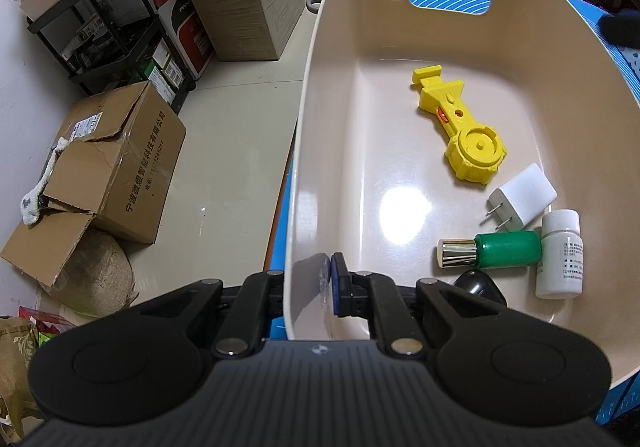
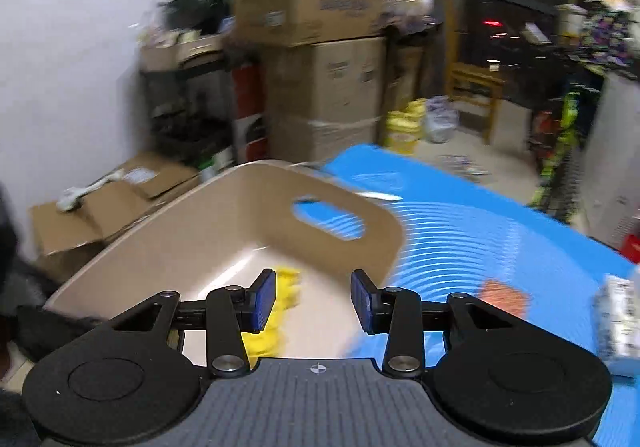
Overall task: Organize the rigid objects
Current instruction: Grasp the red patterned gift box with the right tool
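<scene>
Left claw (image 1: 310, 289) pinches the near wall of the beige bin (image 1: 316, 95) — keep that hold steady. Right claw (image 2: 313, 301) hangs part-open, empty, over the bin's near corner; a blurred orange item (image 2: 505, 297), probably next, lies right of it on the counter (image 2: 460, 215).

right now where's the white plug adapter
In the left wrist view the white plug adapter lies on the floor of the beige bin, right side, between the yellow toy and the white bottle.

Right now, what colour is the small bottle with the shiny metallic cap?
Green, clearest in the left wrist view.
</scene>
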### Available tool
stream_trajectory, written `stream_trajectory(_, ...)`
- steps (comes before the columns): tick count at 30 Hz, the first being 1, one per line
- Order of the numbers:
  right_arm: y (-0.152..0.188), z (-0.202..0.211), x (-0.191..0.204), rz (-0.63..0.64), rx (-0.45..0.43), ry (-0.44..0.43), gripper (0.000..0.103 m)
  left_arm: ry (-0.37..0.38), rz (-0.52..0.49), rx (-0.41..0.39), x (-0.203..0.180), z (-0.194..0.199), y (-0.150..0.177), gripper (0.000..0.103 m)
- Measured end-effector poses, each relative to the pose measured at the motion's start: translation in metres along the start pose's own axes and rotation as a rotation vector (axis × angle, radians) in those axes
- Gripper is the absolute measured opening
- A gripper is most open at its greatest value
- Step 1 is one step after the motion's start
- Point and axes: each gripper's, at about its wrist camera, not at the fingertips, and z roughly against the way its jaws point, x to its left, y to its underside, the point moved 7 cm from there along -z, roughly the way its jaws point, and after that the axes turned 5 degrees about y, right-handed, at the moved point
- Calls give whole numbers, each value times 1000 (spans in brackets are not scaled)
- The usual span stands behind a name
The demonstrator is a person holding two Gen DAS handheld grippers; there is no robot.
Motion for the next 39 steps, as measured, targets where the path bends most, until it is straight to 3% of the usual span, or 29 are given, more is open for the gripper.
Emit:
stream_trajectory(2, -2, -1, -24, -28, -4, 53, 51, 0, -1, 1, 0, 0, 0, 14)
stream_trajectory(3, -1, -4, -34, -42, -2, 71, 56, 0, 0, 1, 0, 0, 0, 14)
stream_trajectory(4, 0, -6, -45, -55, -1, 89, 67, 1, 0, 0, 0, 0, 0, 14)
stream_trajectory(6, 1, -8, -64, -84, -11, 119, 75, 4, 2, 1, 0, 0, 1, 14)
stream_trajectory(9, 3, -17, -87, -128, -3, 157, 75, 10, 1, 3, 0, 0, 1, 14)
stream_trajectory(13, 11, -38, -112, -164, 19, 225, 87, 14, 0, 4, 1, -1, 1, 13)
stream_trajectory(21, 29, -98, -136, -176, 108, 311, 101, 14, 2, 8, 0, -1, -1, 13)
stream_trajectory(31, 53, -155, -143, -281, 188, 363, 101, 20, -3, 5, 2, -2, -1, 13)
stream_trajectory(39, 59, -175, -153, -349, 175, 428, 101, 13, -11, 5, 1, -2, 0, 13)
